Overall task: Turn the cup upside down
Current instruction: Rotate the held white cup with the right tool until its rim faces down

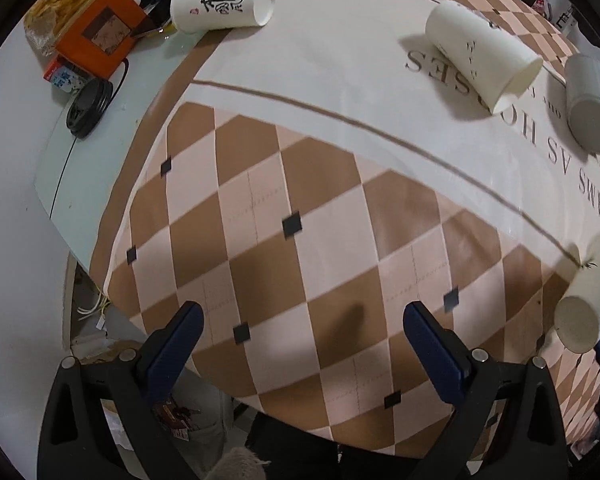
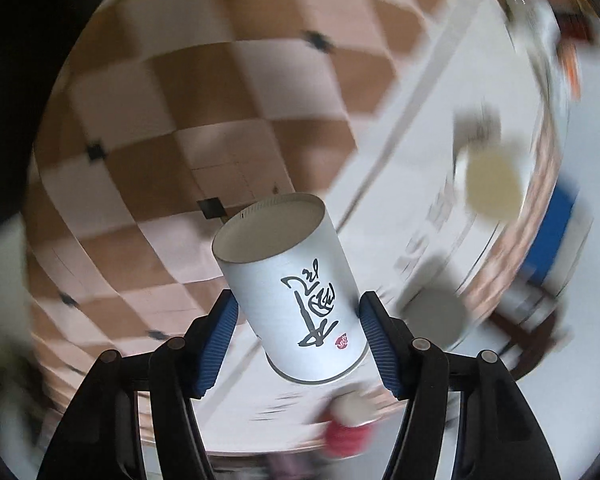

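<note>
My right gripper (image 2: 296,312) is shut on a white paper cup (image 2: 296,292) with black brush writing, held tilted above the checkered tablecloth (image 2: 148,120), its recessed base facing the camera. The same cup (image 1: 588,304) shows at the right edge of the left wrist view. My left gripper (image 1: 304,328) is open and empty above the cloth's near edge (image 1: 260,240). Other white cups lie on their sides: one (image 1: 224,4) at the far left, one (image 1: 484,56) at the far right, and a grey-looking one (image 1: 592,104) beside it.
An orange box (image 1: 100,36), a black round lid with a cable (image 1: 88,108) and clutter lie on the bare white table left of the cloth. The right wrist view is motion-blurred, with blurred cups (image 2: 492,184) and a blue object (image 2: 552,232) at right.
</note>
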Demonstrator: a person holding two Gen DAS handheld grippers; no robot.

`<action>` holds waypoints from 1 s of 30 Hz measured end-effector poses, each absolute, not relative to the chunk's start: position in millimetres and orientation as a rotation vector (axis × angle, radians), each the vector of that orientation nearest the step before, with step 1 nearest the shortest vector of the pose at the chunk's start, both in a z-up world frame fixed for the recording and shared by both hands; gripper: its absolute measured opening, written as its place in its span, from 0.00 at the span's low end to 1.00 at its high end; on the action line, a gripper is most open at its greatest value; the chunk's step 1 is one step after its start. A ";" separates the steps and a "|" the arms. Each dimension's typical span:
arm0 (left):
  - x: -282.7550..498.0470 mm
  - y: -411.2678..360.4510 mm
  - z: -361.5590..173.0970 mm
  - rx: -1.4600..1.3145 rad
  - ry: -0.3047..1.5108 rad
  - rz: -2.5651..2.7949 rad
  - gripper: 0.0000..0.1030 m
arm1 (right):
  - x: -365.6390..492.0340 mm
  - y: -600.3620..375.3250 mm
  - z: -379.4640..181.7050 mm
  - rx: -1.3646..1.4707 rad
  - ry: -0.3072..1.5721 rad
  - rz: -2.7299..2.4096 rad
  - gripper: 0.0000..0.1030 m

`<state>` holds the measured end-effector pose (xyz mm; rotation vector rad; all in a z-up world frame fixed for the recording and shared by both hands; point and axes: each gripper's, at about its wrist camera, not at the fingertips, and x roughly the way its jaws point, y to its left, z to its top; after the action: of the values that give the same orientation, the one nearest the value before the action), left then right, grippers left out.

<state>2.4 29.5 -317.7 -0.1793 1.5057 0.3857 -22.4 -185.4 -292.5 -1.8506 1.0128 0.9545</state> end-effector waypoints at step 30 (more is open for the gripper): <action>47.0 1.9 -297.6 -0.096 1.476 0.235 0.99 | 123.2 -314.9 -312.2 -0.226 2.128 0.193 0.62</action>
<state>47.0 1.9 -297.6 -0.0963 1.4761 0.2349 123.2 -314.9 -312.2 -0.2260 2.1283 0.1933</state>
